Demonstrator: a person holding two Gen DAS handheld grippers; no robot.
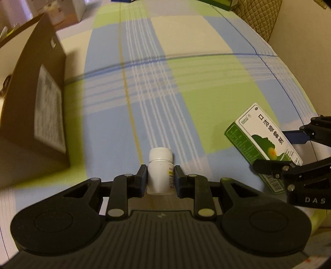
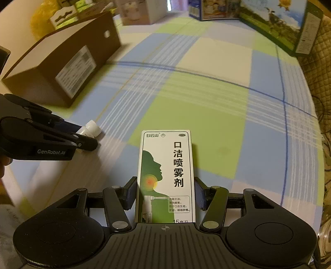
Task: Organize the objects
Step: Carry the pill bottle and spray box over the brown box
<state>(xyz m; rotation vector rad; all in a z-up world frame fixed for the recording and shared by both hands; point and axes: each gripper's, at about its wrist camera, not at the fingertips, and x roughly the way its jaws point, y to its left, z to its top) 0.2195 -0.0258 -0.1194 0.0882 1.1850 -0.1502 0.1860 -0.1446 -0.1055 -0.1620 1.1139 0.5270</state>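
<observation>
Two grippers were at work above the checked cloth (image 1: 186, 87), and you had something in each. Your left gripper (image 1: 160, 178) had its blue-padded jaws closed against the sides of a small white bottle (image 1: 159, 171), a smooth plastic cylinder with a ribbed screw cap and a printed label wrapped around its body; the bottle pointed forward along the fingers, cap outward. Your right gripper (image 2: 165, 192) was clamped on a flat rectangular carton (image 2: 166, 175), glossy white and green card printed with a head in profile and bold black characters, its long edges pressed between the pads and its far end reaching out past the fingertips. From the left wrist view the same carton (image 1: 262, 136) showed at the right edge, tilted, with a barcode on its lower end (the print there was too small to read). The cloth beneath was soft woven fabric in blocks of blue, green and cream, crossed by thin white and dark blue stripes. A brown cardboard box (image 2: 62, 68) with a pale rectangular label on its side sat on the left of the cloth, well apart from both held items. Farther back stood several printed cartons (image 2: 273, 22), blurred, and a quilted beige surface (image 1: 260, 18) bordered the cloth on the right.
</observation>
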